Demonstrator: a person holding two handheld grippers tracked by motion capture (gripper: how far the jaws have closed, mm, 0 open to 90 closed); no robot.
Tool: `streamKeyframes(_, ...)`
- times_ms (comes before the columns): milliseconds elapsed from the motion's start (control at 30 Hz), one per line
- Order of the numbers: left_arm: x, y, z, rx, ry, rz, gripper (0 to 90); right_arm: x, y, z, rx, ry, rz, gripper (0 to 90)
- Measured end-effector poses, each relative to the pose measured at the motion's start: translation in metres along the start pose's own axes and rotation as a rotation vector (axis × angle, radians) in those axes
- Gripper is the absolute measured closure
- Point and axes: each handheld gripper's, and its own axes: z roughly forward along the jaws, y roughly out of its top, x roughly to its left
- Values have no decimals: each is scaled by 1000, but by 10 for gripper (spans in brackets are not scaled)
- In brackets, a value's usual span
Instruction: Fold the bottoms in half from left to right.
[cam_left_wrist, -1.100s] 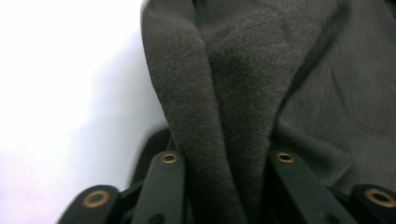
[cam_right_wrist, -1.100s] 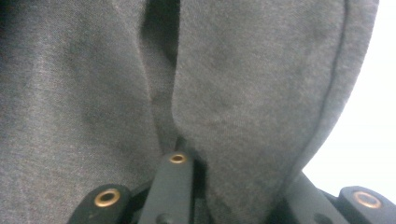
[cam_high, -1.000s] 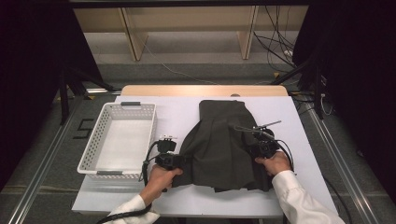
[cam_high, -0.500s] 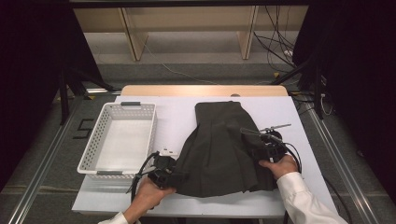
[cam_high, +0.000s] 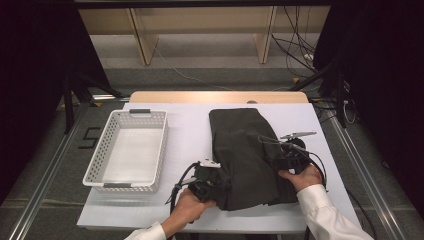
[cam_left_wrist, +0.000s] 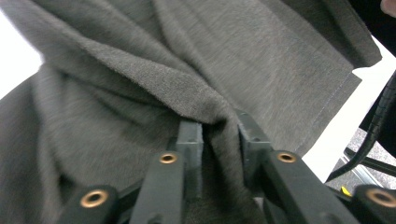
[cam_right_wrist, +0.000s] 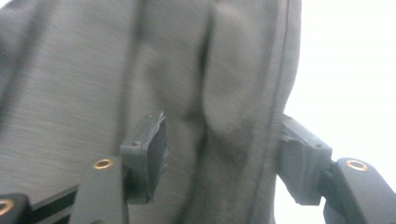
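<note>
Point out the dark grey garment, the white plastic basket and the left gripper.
dark grey fabric garment (cam_high: 240, 145), high view, its flat middle.
white perforated plastic basket (cam_high: 161, 145), high view, its right wall.
left gripper (cam_left_wrist: 219, 140), left gripper view, between its jaws, which pinch a fabric fold.

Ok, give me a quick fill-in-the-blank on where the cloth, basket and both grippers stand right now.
The dark grey cloth lies to the ____ of the white basket in the high view.
The left gripper is ____ on a fold of the cloth.
The right gripper is ____, cloth between its fingers.
The basket holds ____.

Missing words: right; shut; open; nothing

Bright table top, dark surroundings, right gripper view motion-blurred, white background overexposed
</note>
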Motion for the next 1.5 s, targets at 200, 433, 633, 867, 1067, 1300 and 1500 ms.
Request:
streamKeyframes(200,-4,-2,1,-29,-38,-14,643,13,10,-22,-77,38,-9,357)
streamKeyframes(433,-4,-19,-12,-38,-38,-16,648,54,12,-4,-37,135,-92,357)
streamKeyframes(633,-8,-28,-18,-81,20,18,871,81,24,11,-12,201,-126,357)
streamKeyframes(867,-13,-25,-16,-107,6,10,878,113,29,31,67,265,-188,348)
streamKeyframes(1067,-15,-23,-12,-98,-19,4,820,120,28,47,116,210,-224,546)
streamKeyframes(1300,2,-17,-51,-125,-13,25,530,110,19,42,131,160,-273,863)
streamKeyframes(1500,32,-10,-64,-134,154,42,488,94,12,27,108,146,-261,865)
